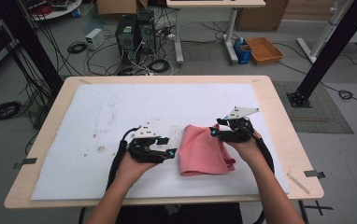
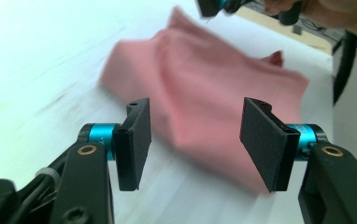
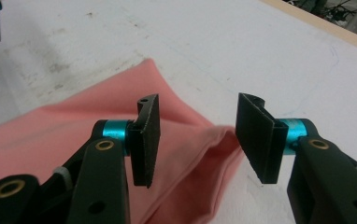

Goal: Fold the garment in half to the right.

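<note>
High view: pink cloth point(image 1: 202, 150) lies folded mid-table between left gripper point(image 1: 166, 146) and right gripper point(image 1: 215, 129), both with jaws apart, holding nothing. Risk: a careless regrip snags one layer, undoing the fold.

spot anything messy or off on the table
The pink cloth lies rumpled and unevenly folded, a corner sticking out at its right edge. The white mat under it has brownish stains on its left half. Nothing looks spilled or broken.

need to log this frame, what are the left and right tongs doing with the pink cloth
Left tongs: open, nothing between the pads, beside the pink cloth.
Right tongs: open, over the cloth's edge, not gripping it.
</note>
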